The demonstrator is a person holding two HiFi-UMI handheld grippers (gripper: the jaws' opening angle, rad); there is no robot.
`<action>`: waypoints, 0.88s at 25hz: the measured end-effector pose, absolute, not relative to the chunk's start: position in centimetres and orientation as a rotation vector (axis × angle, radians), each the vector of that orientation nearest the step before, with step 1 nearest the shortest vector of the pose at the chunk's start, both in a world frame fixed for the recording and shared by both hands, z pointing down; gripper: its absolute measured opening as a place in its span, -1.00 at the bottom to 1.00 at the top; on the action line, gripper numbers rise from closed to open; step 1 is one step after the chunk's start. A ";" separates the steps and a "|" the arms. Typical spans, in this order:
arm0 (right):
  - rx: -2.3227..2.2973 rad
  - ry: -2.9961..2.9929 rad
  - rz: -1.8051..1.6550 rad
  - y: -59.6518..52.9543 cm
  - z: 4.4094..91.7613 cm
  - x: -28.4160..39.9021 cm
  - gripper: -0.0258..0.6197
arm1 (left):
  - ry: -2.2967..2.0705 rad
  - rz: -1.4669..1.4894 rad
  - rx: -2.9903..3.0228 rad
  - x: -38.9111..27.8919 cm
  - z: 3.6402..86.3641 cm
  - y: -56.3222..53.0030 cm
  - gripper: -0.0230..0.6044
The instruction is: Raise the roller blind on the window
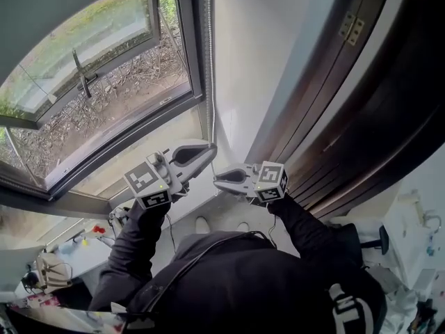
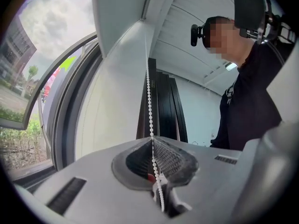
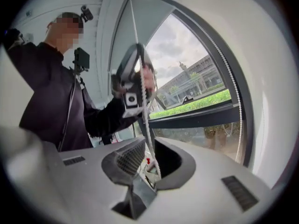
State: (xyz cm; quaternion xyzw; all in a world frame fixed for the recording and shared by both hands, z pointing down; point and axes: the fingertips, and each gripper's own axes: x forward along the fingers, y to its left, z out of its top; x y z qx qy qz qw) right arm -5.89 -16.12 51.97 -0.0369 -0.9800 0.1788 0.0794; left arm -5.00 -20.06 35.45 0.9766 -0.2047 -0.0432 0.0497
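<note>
The left gripper (image 1: 207,149) is pressed together on the bead chain (image 1: 210,75), which hangs down the right edge of the window frame (image 1: 197,61). In its own view the beads run straight up out of the meeting pads. Just below it, the right gripper (image 1: 221,181) has its jaws slightly spread, and the chain passes loosely between them along 1 pad without being pinched.

This looks like hand-over-hand hauling. The left should probably draw the strand straight down, in line with its hang, so the beads do not jump the clutch above. The right is best re-closed on the same strand, not the other side of the loop, before the left lets go. A firm pinch matters, since round beads slip easily through ribbed pads.

A grey panel across the top of the glass (image 3: 142,27) is probably the blind, already fairly high.

The window is hinged open over twig-strewn ground. A white wall (image 1: 264,61) stands right of it, then a dark wooden door (image 1: 375,96) with a brass hinge (image 1: 351,28). A cluttered counter (image 1: 76,245) lies near left.
</note>
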 end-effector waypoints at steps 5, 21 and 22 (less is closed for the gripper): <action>-0.042 -3.113 0.540 -19.2 44.5 -4.0 -0.46 | -0.635 -0.111 2.953 -5.4 40.6 -19.6 -0.88; -0.184 -3.291 0.207 -20.9 25.5 -5.6 -0.42 | -0.494 0.009 2.809 -2.8 57.6 -14.5 -0.88; -0.195 -3.289 0.199 -20.8 25.1 -5.7 -0.42 | -0.501 0.017 2.809 -2.8 58.1 -14.4 -0.88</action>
